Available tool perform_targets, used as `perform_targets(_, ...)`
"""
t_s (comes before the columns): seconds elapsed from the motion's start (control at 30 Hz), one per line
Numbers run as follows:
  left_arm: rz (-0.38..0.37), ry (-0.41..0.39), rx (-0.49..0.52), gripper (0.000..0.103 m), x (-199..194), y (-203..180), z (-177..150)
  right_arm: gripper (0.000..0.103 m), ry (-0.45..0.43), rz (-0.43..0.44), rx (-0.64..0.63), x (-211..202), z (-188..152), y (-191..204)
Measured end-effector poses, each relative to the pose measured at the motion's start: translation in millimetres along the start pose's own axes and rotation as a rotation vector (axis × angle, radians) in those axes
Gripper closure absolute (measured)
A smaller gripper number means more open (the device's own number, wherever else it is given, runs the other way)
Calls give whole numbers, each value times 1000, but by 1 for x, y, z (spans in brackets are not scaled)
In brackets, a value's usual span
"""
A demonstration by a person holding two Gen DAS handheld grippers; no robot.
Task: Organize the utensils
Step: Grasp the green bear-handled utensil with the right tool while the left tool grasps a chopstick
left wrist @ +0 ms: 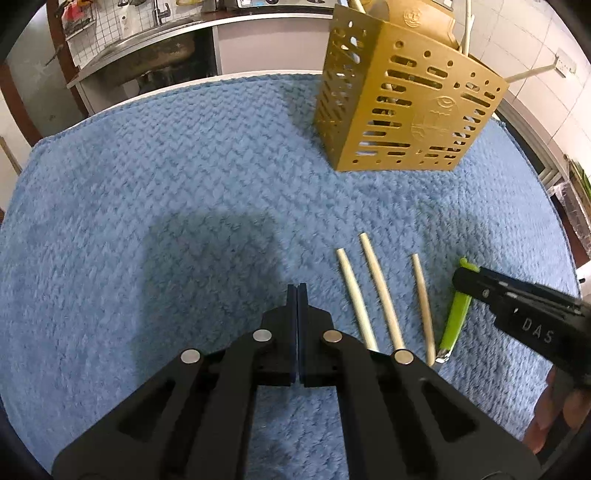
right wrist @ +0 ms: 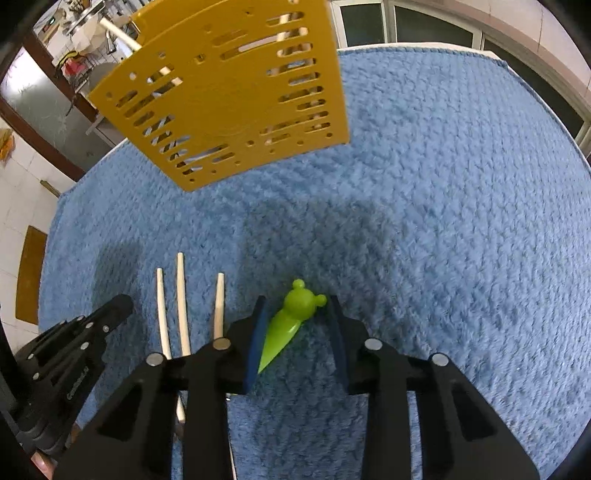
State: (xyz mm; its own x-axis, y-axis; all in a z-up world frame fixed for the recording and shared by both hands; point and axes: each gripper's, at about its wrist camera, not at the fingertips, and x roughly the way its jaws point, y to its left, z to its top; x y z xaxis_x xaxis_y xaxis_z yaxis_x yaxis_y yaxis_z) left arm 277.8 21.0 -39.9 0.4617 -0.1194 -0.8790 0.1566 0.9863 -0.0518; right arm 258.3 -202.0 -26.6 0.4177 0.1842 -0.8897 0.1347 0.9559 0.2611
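Observation:
A green utensil (right wrist: pixel 284 332) with a bear-shaped handle end lies on the blue towel (right wrist: pixel 443 221). My right gripper (right wrist: pixel 297 299) straddles that end; its left pad is close against the handle, while a gap shows on the head's left side. Left of it lie three pale chopsticks (right wrist: pixel 183 302), side by side. My left gripper (left wrist: pixel 297 286) hovers over bare towel left of the chopsticks (left wrist: pixel 382 291), its pads shut together with nothing between them. In the left wrist view the right gripper (left wrist: pixel 465 280) reaches the green utensil (left wrist: pixel 456 317) from the right.
A gold perforated utensil holder (left wrist: pixel 406 110) stands upright on the towel (left wrist: pixel 184 166) beyond the chopsticks, with pale sticks inside it. A sink counter (left wrist: pixel 147 48) lies past the towel's far edge. Windows (right wrist: pixel 424 26) line the far right.

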Motion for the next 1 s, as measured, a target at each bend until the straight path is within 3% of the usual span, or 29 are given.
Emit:
perform_targets(0.23,-21,19,-23,103,-7,18,-15,72,12,4,-73,-2,2,6)
perform_targets(0.67,-114,84,-45,103,-2,-10,-16,82,39,-73,-253,-14,26,-11)
perform_targets(1.0,-148,115,-51,100,6,-35,-14,83,49,-118,-354,-21,25,-23)
